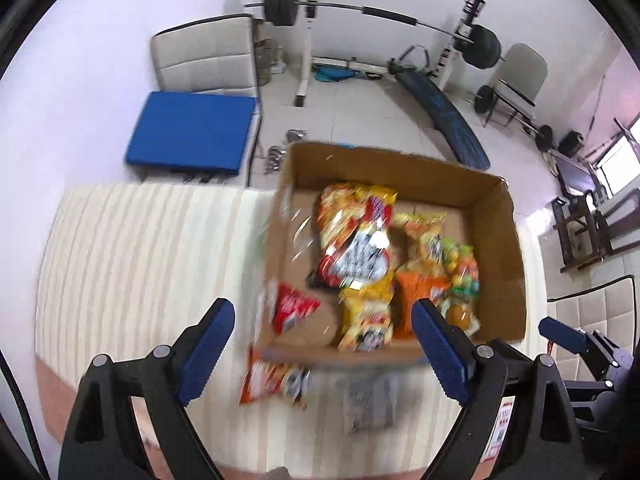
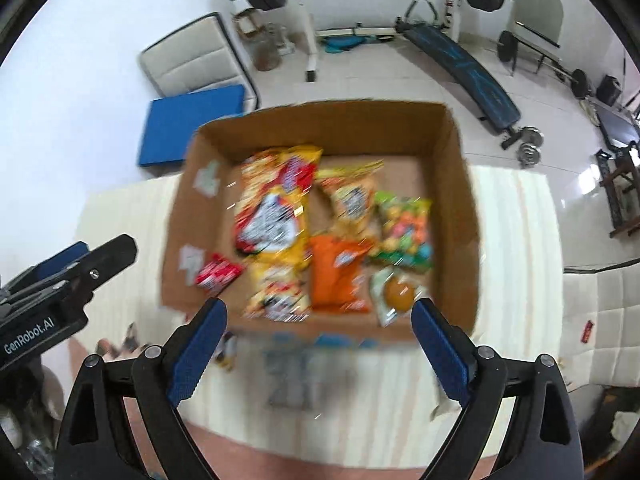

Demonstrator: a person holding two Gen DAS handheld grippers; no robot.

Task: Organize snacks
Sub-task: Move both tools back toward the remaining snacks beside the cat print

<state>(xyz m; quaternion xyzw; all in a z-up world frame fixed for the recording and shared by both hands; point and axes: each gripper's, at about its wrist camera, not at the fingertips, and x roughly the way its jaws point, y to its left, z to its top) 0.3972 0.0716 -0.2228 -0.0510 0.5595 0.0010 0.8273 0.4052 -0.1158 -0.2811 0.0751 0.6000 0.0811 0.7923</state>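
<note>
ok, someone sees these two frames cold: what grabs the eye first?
The open cardboard box in the middle, on the striped tablecloth, holding bright snack bags led by a big yellow-and-red chip bag. Next, the two orange packets lying outside the box at its near edge. Behind it all, the barbell on its rack against the wall.

Both my views are bright with even daylight; a window [image 1: 618,160] glares at the right. Motion blur smears the snack packets [image 2: 276,208]; fisheye bending and dark corners frame everything.
</note>
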